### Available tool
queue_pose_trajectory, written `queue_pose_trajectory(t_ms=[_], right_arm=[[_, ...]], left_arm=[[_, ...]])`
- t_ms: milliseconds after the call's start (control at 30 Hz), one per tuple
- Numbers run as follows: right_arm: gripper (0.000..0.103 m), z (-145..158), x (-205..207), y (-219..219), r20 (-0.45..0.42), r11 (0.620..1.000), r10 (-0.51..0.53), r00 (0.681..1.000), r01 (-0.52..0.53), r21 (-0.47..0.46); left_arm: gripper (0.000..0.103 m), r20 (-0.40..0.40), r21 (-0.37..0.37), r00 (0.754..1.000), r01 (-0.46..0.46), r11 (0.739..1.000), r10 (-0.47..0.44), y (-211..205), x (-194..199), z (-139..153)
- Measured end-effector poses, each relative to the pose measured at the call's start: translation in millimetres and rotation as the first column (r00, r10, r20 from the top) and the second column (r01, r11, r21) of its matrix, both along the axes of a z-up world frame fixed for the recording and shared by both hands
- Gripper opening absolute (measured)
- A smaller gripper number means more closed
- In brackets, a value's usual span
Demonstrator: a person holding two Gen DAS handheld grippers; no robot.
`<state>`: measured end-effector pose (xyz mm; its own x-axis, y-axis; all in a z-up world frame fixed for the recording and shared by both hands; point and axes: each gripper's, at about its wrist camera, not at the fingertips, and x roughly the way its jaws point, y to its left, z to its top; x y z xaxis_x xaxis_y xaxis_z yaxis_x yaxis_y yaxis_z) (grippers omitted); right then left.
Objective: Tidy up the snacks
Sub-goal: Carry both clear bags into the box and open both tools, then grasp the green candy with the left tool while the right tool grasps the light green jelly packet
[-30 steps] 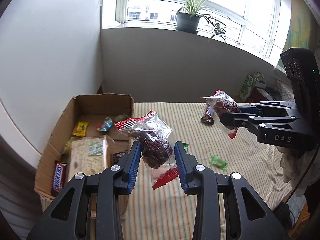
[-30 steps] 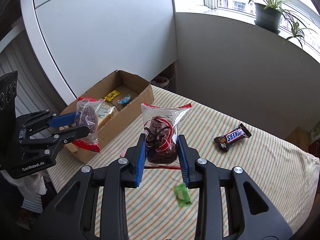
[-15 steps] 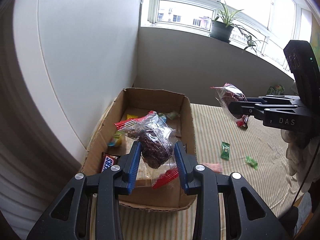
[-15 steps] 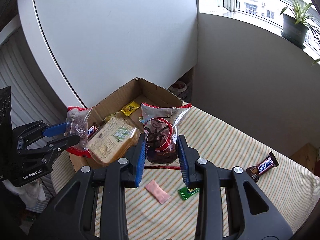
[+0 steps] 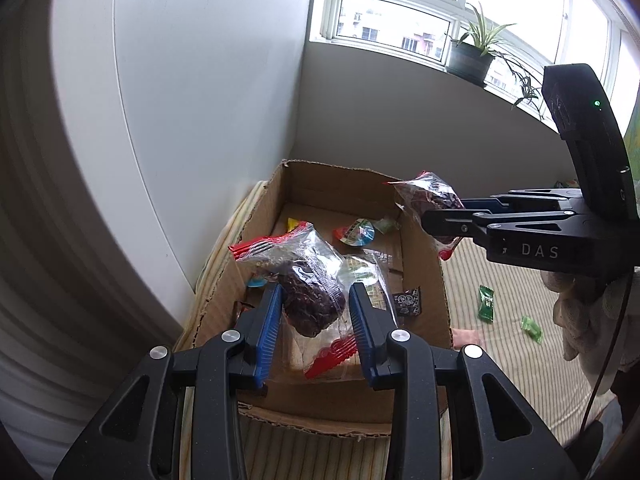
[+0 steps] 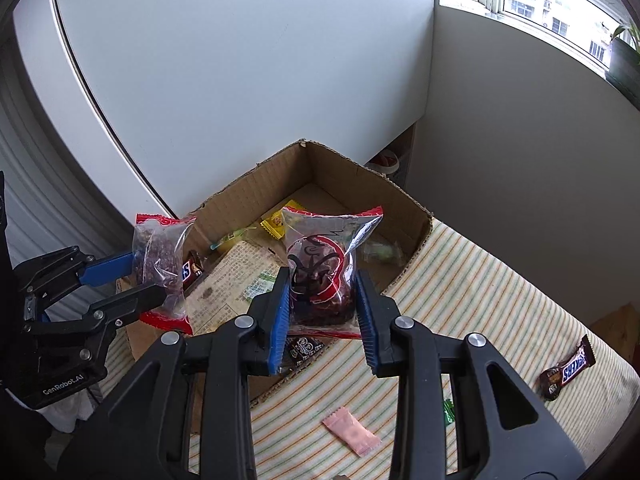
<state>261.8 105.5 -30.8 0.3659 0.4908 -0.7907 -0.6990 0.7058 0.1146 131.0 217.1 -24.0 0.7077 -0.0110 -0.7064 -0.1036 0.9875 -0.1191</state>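
My left gripper is shut on a clear red-edged bag of dark snack and holds it above the near end of an open cardboard box. It shows from the side in the right wrist view. My right gripper is shut on a similar bag of dark snack over the box's right wall; that bag also shows in the left wrist view. The box holds a Snickers bar, a flat bread pack and small sweets.
On the striped tablecloth lie a Snickers bar, a pink sachet and green sweets. A white wall panel stands just behind the box. A potted plant sits on the window sill.
Both grippers have moved left with their bags, from over the striped table to over the cardboard box. The grips on both bags have not changed.
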Motion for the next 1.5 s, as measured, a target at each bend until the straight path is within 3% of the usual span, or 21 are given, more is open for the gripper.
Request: queue_pose_trajectory(t_ms=[33, 100, 133, 167, 200, 433, 500, 567, 933, 1500], right_arm=[[0.038, -2, 0, 3, 0.000, 1.000, 0.002, 1.000, -0.002, -0.006], [0.068, -3, -1, 5, 0.011, 1.000, 0.001, 1.000, -0.001, -0.007], [0.073, -2, -2, 6, 0.020, 1.000, -0.002, 1.000, 0.002, -0.002], [0.075, -2, -3, 6, 0.027, 1.000, -0.004, 1.000, 0.004, 0.002], [0.075, -1, -4, 6, 0.028, 1.000, -0.005, 1.000, 0.004, 0.004], [0.076, 6, -4, -6, 0.037, 1.000, -0.028, 0.999, 0.028, 0.001], [0.084, 9, -3, -12, 0.041, 0.999, -0.042, 0.998, 0.041, 0.004], [0.084, 13, -4, -19, 0.047, 0.998, -0.055, 0.997, 0.054, 0.014], [0.084, 30, -18, -90, 0.071, 0.992, -0.126, 0.990, 0.124, 0.030], [0.084, -1, -51, -214, -0.007, 0.964, -0.262, 0.965, 0.262, 0.042]], left_arm=[[0.034, -0.004, 0.001, 1.000, 0.002, 1.000, -0.002, 1, 0, -1], [0.038, -0.008, 0.005, 1.000, -0.008, 1.000, 0.008, 2, 1, -2], [0.043, -0.012, 0.004, 1.000, -0.014, 1.000, 0.014, 3, 2, -2], [0.057, -0.014, -0.002, 1.000, -0.017, 1.000, 0.017, 4, 2, -3], [0.064, -0.009, -0.008, 1.000, -0.019, 1.000, 0.019, 5, 2, -2], [0.064, 0.000, -0.004, 1.000, -0.015, 1.000, 0.015, 3, -1, 0], [0.064, 0.004, -0.003, 1.000, -0.013, 1.000, 0.013, 1, -1, 2], [0.064, 0.006, -0.002, 1.000, -0.008, 1.000, 0.008, -2, -3, 3], [0.064, 0.026, 0.004, 0.999, 0.036, 0.999, -0.036, -29, -9, 17], [0.064, -0.003, 0.033, 0.983, 0.186, 0.982, -0.186, -113, -7, 15]])
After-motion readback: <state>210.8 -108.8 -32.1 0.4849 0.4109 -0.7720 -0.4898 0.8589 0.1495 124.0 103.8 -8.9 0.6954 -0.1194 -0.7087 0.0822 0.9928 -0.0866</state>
